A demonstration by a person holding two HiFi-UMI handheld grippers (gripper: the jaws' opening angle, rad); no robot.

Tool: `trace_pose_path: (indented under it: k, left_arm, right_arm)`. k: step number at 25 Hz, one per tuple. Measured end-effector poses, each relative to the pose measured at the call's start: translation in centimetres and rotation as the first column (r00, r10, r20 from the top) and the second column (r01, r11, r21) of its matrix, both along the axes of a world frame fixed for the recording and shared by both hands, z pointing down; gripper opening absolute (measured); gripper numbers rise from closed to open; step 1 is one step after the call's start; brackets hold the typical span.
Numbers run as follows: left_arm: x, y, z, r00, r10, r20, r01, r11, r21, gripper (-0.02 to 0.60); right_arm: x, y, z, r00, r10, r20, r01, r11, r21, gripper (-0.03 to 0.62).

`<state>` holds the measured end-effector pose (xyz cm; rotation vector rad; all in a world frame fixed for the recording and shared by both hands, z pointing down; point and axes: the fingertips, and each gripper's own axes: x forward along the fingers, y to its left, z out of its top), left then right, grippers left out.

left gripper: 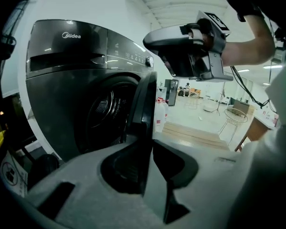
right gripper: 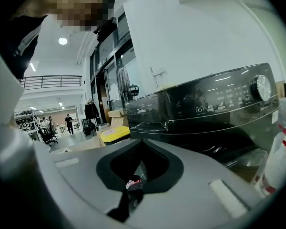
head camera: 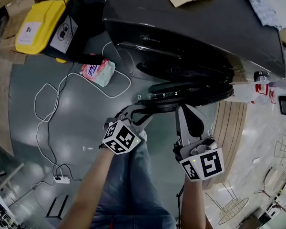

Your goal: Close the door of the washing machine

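Observation:
A dark washing machine [head camera: 195, 27] fills the top of the head view. Its round door [head camera: 190, 93] stands open, swung out toward me and seen edge-on. My left gripper [head camera: 138, 112] is shut on the door's left edge. In the left gripper view the door [left gripper: 145, 104] runs straight up from between the jaws of the left gripper [left gripper: 148, 147], with the drum [left gripper: 105, 109] behind it. My right gripper [head camera: 188, 109] is just right of it, close above the door, shut and empty. In the right gripper view the right gripper [right gripper: 140, 156] faces the machine's front panel [right gripper: 205, 109].
A yellow bin [head camera: 40, 25] stands left of the machine. A pink-and-white packet [head camera: 97, 72] and a looping white cable [head camera: 52, 109] lie on the grey floor, with a power strip [head camera: 62, 179] further back. Bottles [head camera: 261, 85] stand at the machine's right, by a wooden platform [head camera: 233, 128].

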<state>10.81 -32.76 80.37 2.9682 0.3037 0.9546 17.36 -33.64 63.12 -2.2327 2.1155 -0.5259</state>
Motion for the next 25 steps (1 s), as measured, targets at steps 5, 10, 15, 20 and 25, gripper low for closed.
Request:
trace_pose_path:
  k: [5,10,15,20,25]
  left_arm:
    - [1.6,-4.2,0.0,0.999,0.046,0.014,-0.047,0.998,0.034,0.083]
    - [3.8,-8.7,-0.1,0.996,0.084,0.013,-0.084,0.995,0.062,0.089]
    - [5.8,-12.0,-0.1,0.991,0.134,0.021,-0.136,0.987,0.085,0.092]
    - [6.4,-12.6,-0.2,0.984,0.173,0.030,-0.175,0.981,0.079,0.091]
    - [6.7,-13.1,-0.3,0.985,0.170,0.020,-0.171,0.983,0.071,0.092]
  right_arm:
    - [0.6,-2.5,-0.5,1.000,-0.017,-0.005,0.017,1.000,0.008,0.012]
    - [0.8,-3.7,-0.1,1.000,-0.012,0.006,0.012,1.000,-0.005,0.012]
    - [0.8,-4.1,1.2,1.000,0.000,0.016,0.001,0.999,-0.033,0.012]
    - [1.5,-3.8,1.6,1.000,0.015,0.023,-0.014,0.999,-0.046,0.012]
    - [2.0,-4.0,2.0,0.999,0.028,0.026,-0.027,0.998,-0.048,0.012]
